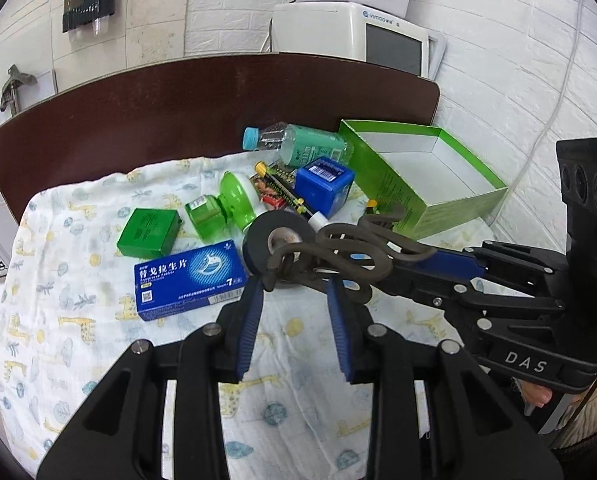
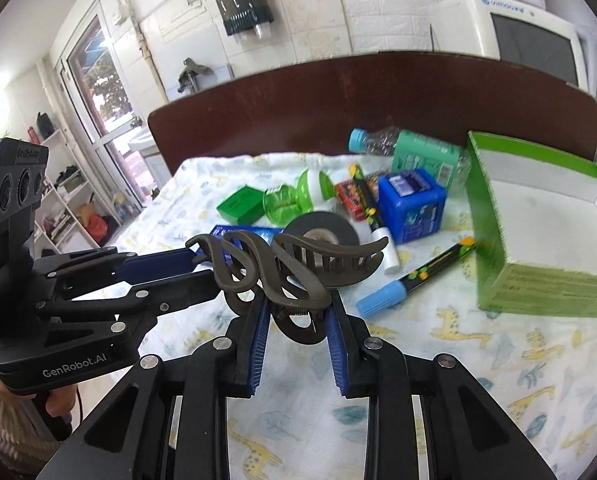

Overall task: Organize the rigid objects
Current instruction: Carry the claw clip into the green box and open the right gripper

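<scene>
Hair claw (image 2: pixel 282 276), dark brown and wavy, hangs above the patterned cloth (image 2: pixel 478 360) with both of your grippers closed on it: your right gripper (image 2: pixel 296 320) pinches its lower loop between the blue pads, and your left gripper (image 2: pixel 202 268) comes in from the left of that view and clamps the curled end. From the left wrist view, your left gripper (image 1: pixel 296 290) bites the claw (image 1: pixel 350 252) near its hinge while the right gripper (image 1: pixel 418 264) reaches in from the right. Below the claw lies a roll of black tape (image 1: pixel 276 240), with a blue medicine box (image 1: pixel 190 280) just beside it. Further back sit 2 green containers, a blue jar (image 1: pixel 324 184) and a plastic bottle (image 1: pixel 298 144) lying on its side. An open green box (image 2: pixel 538 220) stands to the right, with a blue-capped marker (image 2: pixel 414 280) near its corner.
</scene>
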The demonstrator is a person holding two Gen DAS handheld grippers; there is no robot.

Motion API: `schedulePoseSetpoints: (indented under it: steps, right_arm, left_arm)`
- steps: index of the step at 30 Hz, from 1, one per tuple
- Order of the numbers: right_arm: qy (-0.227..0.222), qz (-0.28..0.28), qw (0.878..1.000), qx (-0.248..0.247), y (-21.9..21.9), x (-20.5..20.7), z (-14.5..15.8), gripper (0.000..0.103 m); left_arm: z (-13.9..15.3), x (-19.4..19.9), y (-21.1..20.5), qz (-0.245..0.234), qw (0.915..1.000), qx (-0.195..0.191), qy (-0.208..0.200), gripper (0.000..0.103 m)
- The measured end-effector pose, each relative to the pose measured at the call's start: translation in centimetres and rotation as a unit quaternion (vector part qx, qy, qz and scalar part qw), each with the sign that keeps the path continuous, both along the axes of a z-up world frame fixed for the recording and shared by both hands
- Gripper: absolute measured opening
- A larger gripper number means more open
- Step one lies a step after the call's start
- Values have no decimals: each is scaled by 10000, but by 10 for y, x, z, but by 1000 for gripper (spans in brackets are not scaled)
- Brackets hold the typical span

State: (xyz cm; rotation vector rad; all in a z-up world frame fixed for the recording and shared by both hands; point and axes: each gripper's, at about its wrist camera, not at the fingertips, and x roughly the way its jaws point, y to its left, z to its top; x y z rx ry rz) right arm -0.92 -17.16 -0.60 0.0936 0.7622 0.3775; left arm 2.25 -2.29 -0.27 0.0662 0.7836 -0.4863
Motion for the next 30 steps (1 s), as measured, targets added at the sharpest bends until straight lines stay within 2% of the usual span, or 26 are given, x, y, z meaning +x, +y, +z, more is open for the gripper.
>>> schedulePoseSetpoints:
  steps: [5,15,22,30]
  right_arm:
    - [-226,-298,9993,78,-30,-8,14,29]
    - [-564,-923,9941,9,-106,-5,30,29]
    - [-571,-1236,9907,7,-156,12,29,29]
    - [-390,-1516,9876,61,-199,38,15,29]
  left_arm:
    - [14,2,-35,-271,9993,138,-227,30]
    - [31,25,-112,-837,9956,202,-369,30]
    - [28,48,-164,-1134,9928,276,-264,30]
    - [15,72,-204,-1343,9903,355,-81,30]
